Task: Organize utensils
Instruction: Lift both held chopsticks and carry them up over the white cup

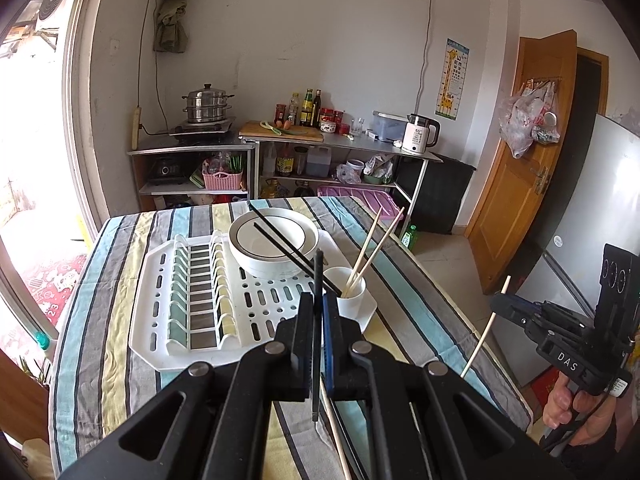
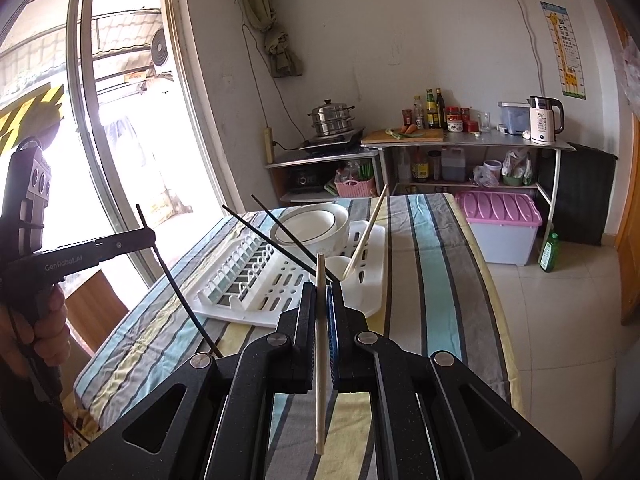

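Here the worktop [image 1: 120, 248] wears a striped cloth, and a white rack [image 1: 160, 320] lies on it. At the rack's 1 o'clock corner sits a white bowl [image 1: 274, 236], with 2 black chopsticks [image 1: 280, 240] slanting across its rim. Just right of the bowl, at the rack's 3 o'clock edge, stands a white cup [image 1: 352, 294] holding 2 pale chopsticks [image 1: 370, 248] that lean toward 1 o'clock; the lower ends of the black pair reach the cup too.

The left gripper [image 1: 319, 300] has its jaws closed on a black chopstick [image 1: 318, 320], held near upright above the rack's near edge. Another pale stick [image 1: 332, 428] lies on the cloth beneath it.

The right gripper [image 2: 322, 292], over the worktop's right side, has its jaws clamped on a pale chopstick [image 2: 320, 360], also near upright. In the left wrist view a hand [image 1: 576, 412] grips its handle at 4 o'clock.
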`<control>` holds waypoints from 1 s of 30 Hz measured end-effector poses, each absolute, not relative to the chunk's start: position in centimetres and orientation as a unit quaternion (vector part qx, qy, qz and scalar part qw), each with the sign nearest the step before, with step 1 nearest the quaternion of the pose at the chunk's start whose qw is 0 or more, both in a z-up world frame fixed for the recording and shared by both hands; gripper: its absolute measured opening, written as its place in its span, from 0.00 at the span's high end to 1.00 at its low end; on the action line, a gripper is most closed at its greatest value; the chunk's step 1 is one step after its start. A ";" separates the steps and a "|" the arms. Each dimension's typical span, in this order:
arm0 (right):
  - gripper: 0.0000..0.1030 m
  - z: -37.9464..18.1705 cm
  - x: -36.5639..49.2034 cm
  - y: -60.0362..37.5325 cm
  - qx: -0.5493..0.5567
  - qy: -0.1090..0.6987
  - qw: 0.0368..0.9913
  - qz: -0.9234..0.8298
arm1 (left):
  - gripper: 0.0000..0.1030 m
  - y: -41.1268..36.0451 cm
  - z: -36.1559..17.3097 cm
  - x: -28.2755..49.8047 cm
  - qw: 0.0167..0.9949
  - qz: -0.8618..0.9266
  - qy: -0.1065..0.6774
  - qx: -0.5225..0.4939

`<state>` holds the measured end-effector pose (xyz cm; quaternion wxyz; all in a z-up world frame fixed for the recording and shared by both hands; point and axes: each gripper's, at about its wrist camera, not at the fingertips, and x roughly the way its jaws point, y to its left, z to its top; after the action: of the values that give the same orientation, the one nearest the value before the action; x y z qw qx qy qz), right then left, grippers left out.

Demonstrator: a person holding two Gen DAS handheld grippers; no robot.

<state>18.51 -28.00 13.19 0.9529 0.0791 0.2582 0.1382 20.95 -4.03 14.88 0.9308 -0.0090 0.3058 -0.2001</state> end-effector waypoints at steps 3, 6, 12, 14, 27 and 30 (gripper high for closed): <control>0.95 13.8 19.5 -28.0 0.080 0.253 0.954 0.139 | 0.95 -4.7 15.7 21.8 0.930 -0.206 0.303 -0.010; 0.95 14.3 20.6 -27.9 0.077 0.249 0.955 0.139 | 0.95 -5.5 16.4 22.8 0.930 -0.211 0.300 -0.010; 0.95 15.5 22.7 -27.9 0.078 0.238 0.958 0.139 | 0.96 -7.1 17.7 25.2 0.930 -0.213 0.301 -0.007; 0.95 15.8 23.5 -27.9 0.078 0.235 0.959 0.140 | 0.95 -7.6 18.1 26.0 0.929 -0.215 0.300 -0.008; 0.95 17.9 28.3 -27.3 0.075 0.210 0.964 0.144 | 0.96 -9.9 20.0 30.4 0.930 -0.229 0.287 -0.013; 0.95 17.9 29.5 -27.3 0.080 0.208 0.964 0.145 | 0.96 -10.1 19.9 31.4 0.930 -0.230 0.288 -0.017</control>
<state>29.50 -27.34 17.94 0.9640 0.0801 0.2085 0.1446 31.43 -10.14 19.95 0.9297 -0.0168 0.2876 -0.2296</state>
